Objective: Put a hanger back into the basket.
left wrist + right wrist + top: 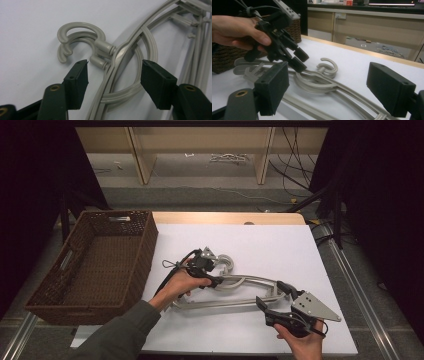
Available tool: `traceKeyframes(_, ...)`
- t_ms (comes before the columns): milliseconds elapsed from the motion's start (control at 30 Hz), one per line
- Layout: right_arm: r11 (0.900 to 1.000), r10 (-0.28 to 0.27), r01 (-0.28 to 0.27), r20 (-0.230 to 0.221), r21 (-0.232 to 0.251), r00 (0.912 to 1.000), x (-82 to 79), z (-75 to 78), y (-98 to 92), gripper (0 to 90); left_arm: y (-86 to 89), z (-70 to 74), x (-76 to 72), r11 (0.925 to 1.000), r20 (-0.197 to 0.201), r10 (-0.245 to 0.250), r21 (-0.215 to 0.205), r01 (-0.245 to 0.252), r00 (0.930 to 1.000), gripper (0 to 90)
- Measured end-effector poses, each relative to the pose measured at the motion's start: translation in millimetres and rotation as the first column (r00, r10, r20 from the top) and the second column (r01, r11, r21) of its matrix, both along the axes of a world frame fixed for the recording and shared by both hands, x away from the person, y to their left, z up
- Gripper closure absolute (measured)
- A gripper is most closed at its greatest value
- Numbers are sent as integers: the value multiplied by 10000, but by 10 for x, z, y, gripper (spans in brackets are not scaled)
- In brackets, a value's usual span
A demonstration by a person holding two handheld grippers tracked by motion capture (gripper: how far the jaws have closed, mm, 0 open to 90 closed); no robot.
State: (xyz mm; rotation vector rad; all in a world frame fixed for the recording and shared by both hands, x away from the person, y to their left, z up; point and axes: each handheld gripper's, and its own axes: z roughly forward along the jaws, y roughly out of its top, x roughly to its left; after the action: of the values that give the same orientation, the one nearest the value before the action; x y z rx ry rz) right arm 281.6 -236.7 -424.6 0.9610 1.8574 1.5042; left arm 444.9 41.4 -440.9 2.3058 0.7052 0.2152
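Stack of grey plastic hangers (235, 290) lies flat on the white table (280, 245), hooks pointing toward the far edge, just right of the empty wicker basket (100, 260). Nothing has been lifted or moved into the basket — the work looks to be at its opening stage, with grasp, lift and placement all left to do.

Left tongs (113, 75) stand apart, straddling the neck of the hangers just below the hooks (80, 40); the pads flank the grey bars without pressing on them (no grip yet). Right tongs (337, 92) are also wide apart, hovering above the shoulder end of the stack with nothing between the pads.

Surface: white sheet over a wooden top, whose far edge shows bare. Room: dim, dark curtains at both sides, pale wooden cabinets (200, 150) beyond the table, loose cables on the floor — some trailing near the table's right side.
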Motion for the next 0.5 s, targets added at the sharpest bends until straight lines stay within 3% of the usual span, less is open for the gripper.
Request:
traceKeyframes(33,9999,-38,38,-7,-124,10000,-5,3,-5,192,-9,-1,31,9995,-80,-182,238,184,9998,406)
traceKeyframes(167,10000,-24,24,17,-94,10000,-2,7,-4,193,-79,-41,76,9995,-292,-130,288,138,9995,457)
traceKeyframes(233,9999,-35,36,62,-161,10000,-2,1,-3,194,-97,-44,106,9978,-404,-282,583,305,9988,475)
traceKeyframes(267,9999,-3,3,24,-151,10000,-2,1,-6,194,-125,-60,114,9989,-463,-170,420,189,9988,487)
traceKeyframes(333,9999,36,-36,-38,-144,10000,-3,10,-8,195,-138,-61,135,9976,-476,-331,599,359,9983,515)
traceKeyframes(367,9999,27,-27,29,-136,10000,-1,9,-6,198,-187,-85,123,9996,-549,46,282,-31,9985,522)
traceKeyframes(400,9999,-2,3,68,-154,10000,-1,4,-3,201,-177,-77,146,9973,-539,-251,677,287,9982,537)
traceKeyframes(500,9999,19,-18,32,-140,10000,1,3,-6,204,-197,-127,177,9946,-804,-354,945,430,9961,584)
